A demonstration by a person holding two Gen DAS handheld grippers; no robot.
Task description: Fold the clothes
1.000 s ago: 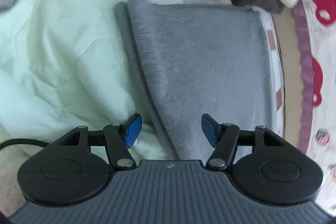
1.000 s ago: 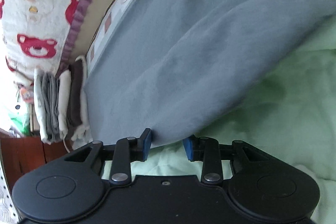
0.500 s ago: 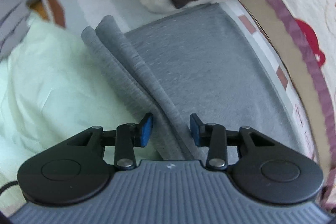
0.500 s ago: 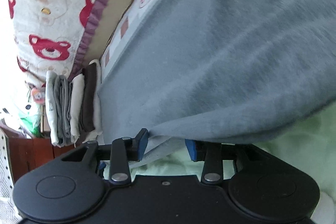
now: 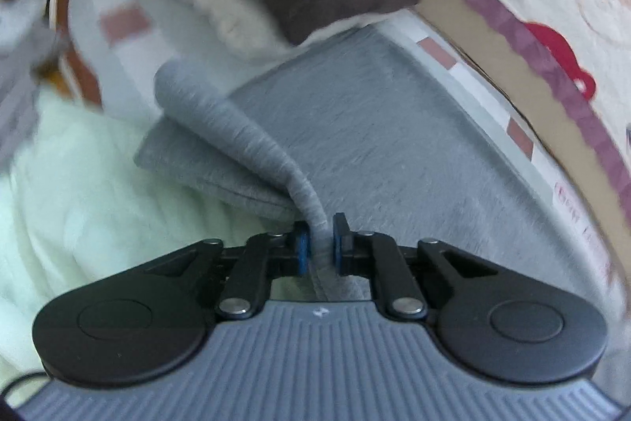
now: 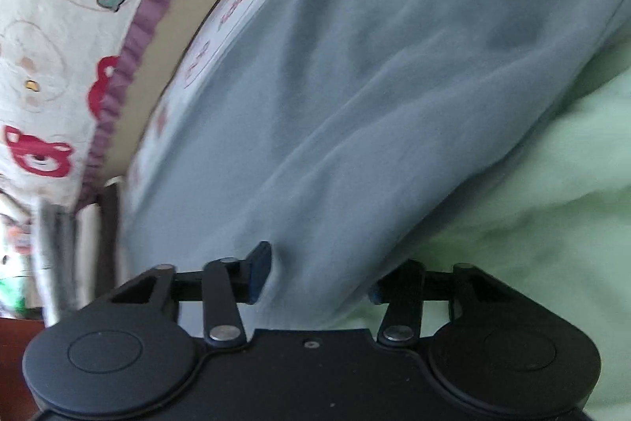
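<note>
Because the soft grey knit garment must lift for folding, the closing left tongs pinch its rolled edge, while the right tongs, closing around a bunched corner, straddle it over pale green bedding.

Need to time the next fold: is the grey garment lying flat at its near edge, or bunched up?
Bunched. The grey garment has its edge gathered into a raised ridge running into the closing left tongs, whose pads pinch it.
</note>
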